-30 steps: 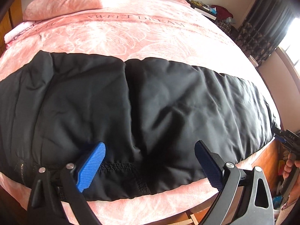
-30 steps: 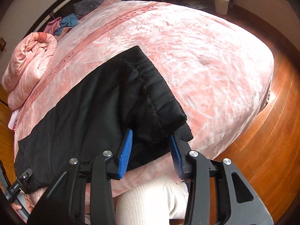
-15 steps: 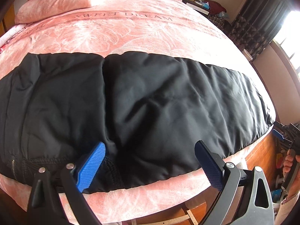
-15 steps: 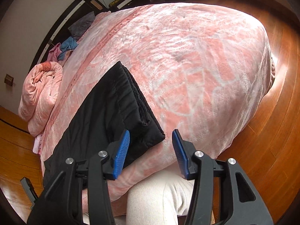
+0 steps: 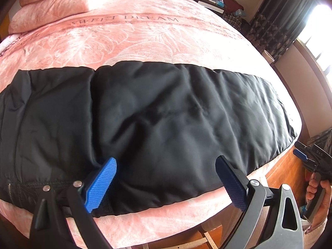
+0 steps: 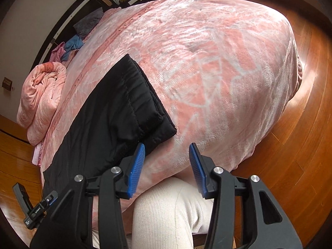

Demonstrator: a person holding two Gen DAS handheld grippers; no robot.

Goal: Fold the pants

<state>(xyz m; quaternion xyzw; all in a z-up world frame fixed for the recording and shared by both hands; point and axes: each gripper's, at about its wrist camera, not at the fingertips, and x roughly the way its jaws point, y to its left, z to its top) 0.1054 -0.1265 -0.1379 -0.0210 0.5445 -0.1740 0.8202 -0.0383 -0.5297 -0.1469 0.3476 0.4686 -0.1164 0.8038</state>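
Black padded pants (image 5: 155, 116) lie flat along the near edge of a pink bed (image 5: 134, 39), folded lengthwise, waist end at the left. My left gripper (image 5: 166, 178) is open and empty just above the pants' near edge, close to the crotch seam. In the right wrist view the leg cuffs (image 6: 137, 101) lie stacked on the blanket. My right gripper (image 6: 167, 161) is open and empty, just off the cuff corner, over the blanket edge. It also shows in the left wrist view (image 5: 309, 159) at the far right.
A rolled pink quilt (image 6: 41, 95) and pillows (image 5: 62, 2) sit at the head of the bed. Loose clothes (image 6: 70, 45) lie by the headboard. Wooden floor (image 6: 300, 145) surrounds the bed. The person's knee in white trousers (image 6: 166, 211) is under the right gripper.
My right gripper has let go of the leg cuffs and backed off toward the bed edge, opening wider. My left gripper has shifted slightly right along the pants' near edge, still open.
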